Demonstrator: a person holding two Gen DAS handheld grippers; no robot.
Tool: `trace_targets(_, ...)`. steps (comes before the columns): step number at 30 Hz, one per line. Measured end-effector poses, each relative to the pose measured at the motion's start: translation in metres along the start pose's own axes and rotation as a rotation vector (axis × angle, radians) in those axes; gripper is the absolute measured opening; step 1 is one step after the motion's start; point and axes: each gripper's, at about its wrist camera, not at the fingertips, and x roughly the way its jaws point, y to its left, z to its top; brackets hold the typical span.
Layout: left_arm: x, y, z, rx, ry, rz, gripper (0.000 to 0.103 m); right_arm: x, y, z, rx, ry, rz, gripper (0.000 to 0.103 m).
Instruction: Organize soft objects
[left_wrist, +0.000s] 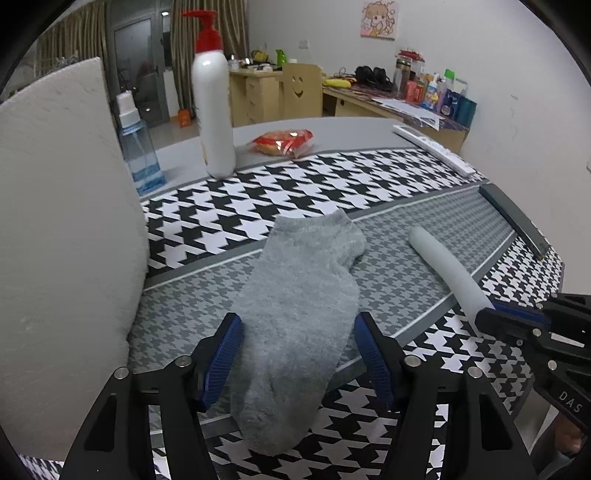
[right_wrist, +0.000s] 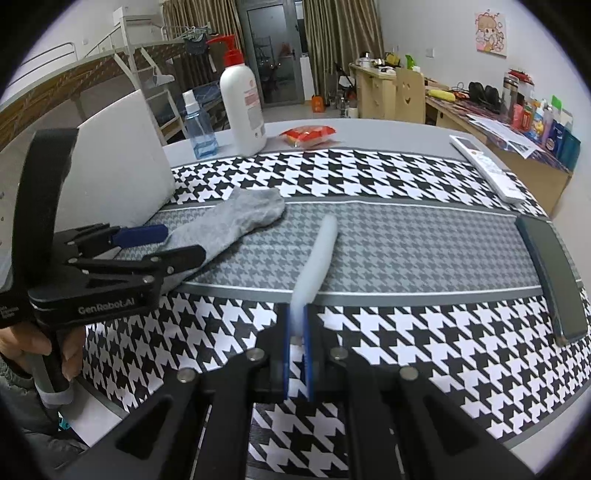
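Note:
A grey sock lies flat on the houndstooth mat, toe end toward me; it also shows in the right wrist view. My left gripper is open, its blue pads on either side of the sock's foot part, just above it. A white foam tube lies to the right of the sock. My right gripper is shut on the near end of the foam tube; it shows in the left wrist view too.
A large white foam block stands at the left. Behind the mat stand a blue spray bottle, a white pump bottle and a red snack packet. A white remote and a dark phone lie at the right.

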Motion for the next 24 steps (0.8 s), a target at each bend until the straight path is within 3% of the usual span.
trace_targets(8, 0.007, -0.002, 0.000, 0.008, 0.025, 0.017, 0.038, -0.005, 0.001, 0.002, 0.002, -0.017, -0.005, 0.009)
trace_targets(15, 0.008, -0.002, -0.001, 0.024, 0.009, 0.028, 0.032, -0.007, 0.003, 0.003, -0.001, -0.028, -0.004, 0.009)
trace_targets(20, 0.009, 0.002, 0.001, 0.010, 0.011, 0.026, 0.010, -0.010, 0.003, 0.004, 0.004, -0.043, -0.002, 0.009)
trace_targets(24, 0.003, 0.006, 0.002, -0.025, -0.006, -0.003, 0.007, -0.012, 0.002, 0.003, 0.005, -0.050, -0.003, 0.009)
